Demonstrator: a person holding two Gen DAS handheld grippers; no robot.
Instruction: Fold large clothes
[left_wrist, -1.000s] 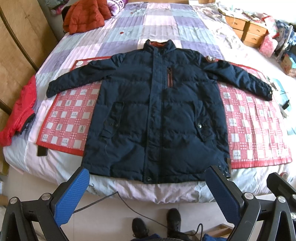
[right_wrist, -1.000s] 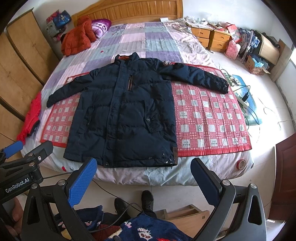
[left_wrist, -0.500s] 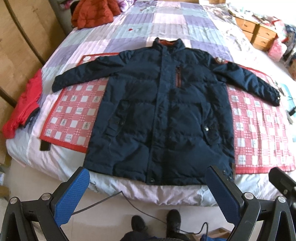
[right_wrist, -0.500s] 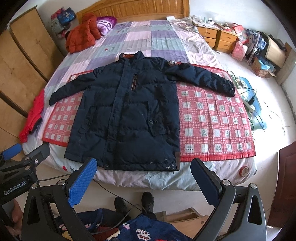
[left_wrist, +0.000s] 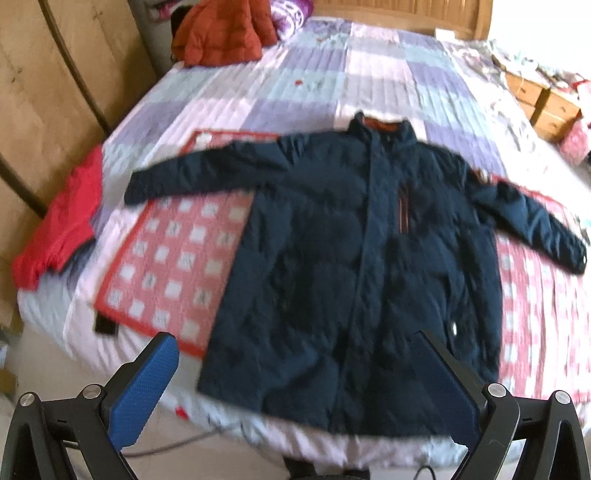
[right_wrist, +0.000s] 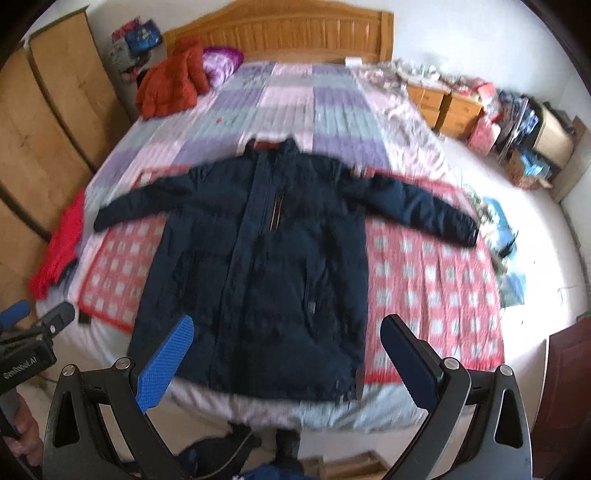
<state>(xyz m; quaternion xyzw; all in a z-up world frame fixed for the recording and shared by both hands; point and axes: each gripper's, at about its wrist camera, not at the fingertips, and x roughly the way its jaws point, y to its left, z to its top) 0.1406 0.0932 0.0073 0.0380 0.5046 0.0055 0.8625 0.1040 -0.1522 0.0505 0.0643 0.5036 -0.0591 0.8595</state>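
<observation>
I have both tools over the foot of the bed (right_wrist: 332, 92), neither touching anything. My left tool (left_wrist: 299, 391) is spread wide and empty; past its left finger lies the red checked mat (left_wrist: 173, 258), and its right finger overlaps the lower right part of the jacket (left_wrist: 332, 258) in the view. Both pictures are smeared, so fine detail is lost.

The navy jacket, the thing I am to fold, lies flat and face up straight ahead of both tools, zipped, collar away from me, hem nearest me at the edge of the bed. Its left sleeve (left_wrist: 192, 170) reaches out ahead and to the left; its right sleeve (right_wrist: 424, 203) stretches ahead and to the right across the mat.

My right tool (right_wrist: 284, 354) is also spread and holds nothing, with the hem showing between its fingers.

Nothing is folded yet, as I judge it. To start well, I would take one sleeve near the cuff with the tool on that side, pinch only the sleeve and not the mat under it, and carry it across the chest. The padding looks thick and springy, so I expect folds to lift unless pressed down. I would keep the hem square to the bed edge so that it does not slide off.

As for containers, well off to the right a box (right_wrist: 554, 136) stands by the wall; I cannot tell what is in it.
</observation>
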